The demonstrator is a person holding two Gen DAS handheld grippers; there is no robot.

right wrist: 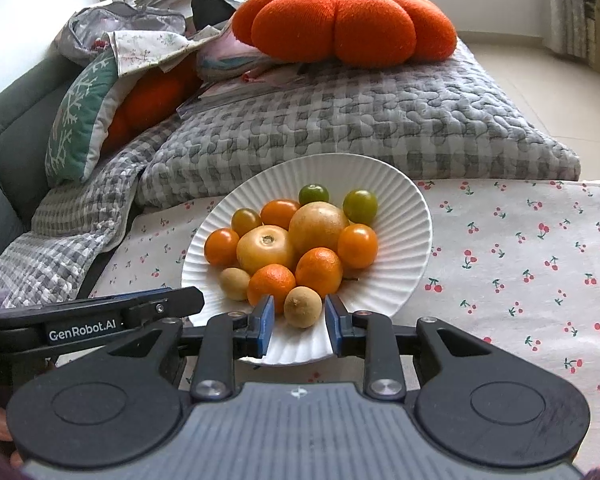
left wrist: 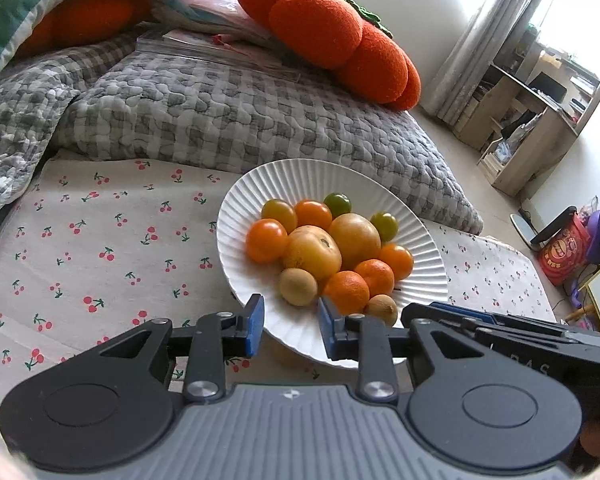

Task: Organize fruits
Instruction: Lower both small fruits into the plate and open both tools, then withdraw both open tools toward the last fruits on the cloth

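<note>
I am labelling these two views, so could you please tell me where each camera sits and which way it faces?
Left wrist: on the left gripper, facing forward over its open blue fingers at the white fluted plate; the right gripper shows at right.
Right wrist: on the right gripper, facing the plate, a small brown fruit framed between its fingers.
Shared: plate, orange pumpkin cushion, cherry-print cloth.

Right hand-held gripper (right wrist: 299, 322) open around a kiwi (right wrist: 302, 306), seemingly untouched, on plate (right wrist: 404, 216).
</note>
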